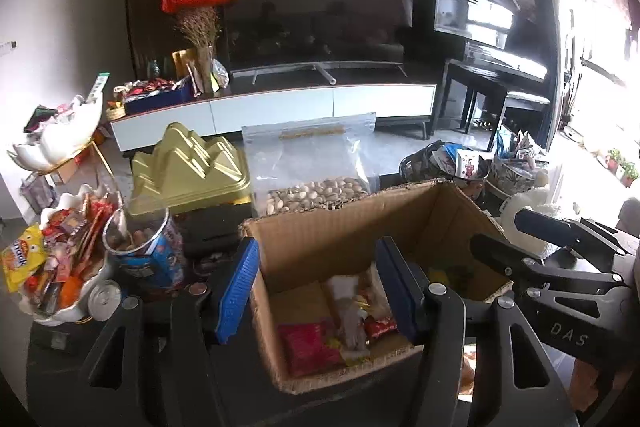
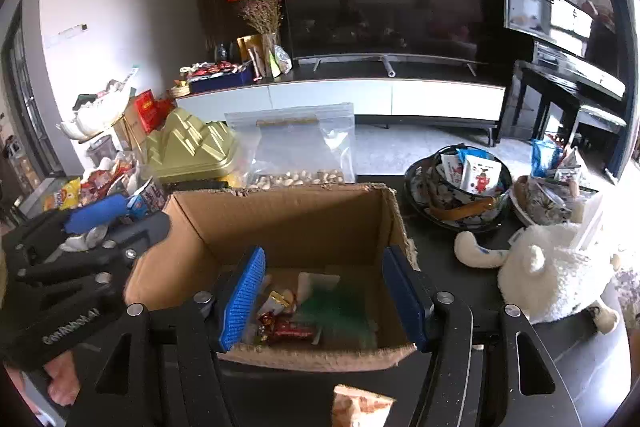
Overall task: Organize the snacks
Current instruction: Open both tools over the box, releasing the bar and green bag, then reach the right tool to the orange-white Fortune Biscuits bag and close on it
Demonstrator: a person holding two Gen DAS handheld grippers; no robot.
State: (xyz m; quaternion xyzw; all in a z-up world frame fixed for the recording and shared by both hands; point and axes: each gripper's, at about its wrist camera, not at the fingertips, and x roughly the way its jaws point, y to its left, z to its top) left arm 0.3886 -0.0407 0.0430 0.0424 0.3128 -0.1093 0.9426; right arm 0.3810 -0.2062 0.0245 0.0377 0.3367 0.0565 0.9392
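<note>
Snacks [image 2: 288, 327] lie loose in the bottom of the open box [image 1: 332, 227] on the dark table [image 2: 460, 267]. Left gripper [image 1: 316, 291] and right gripper [image 2: 324, 299] both hover over the box, spread wide, holding nothing. Nut bag [image 1: 316, 163] stands just behind the box.

Left gripper [image 1: 316, 291], right gripper [image 2: 324, 297]: side by side, jaws spread, nothing held.
</note>
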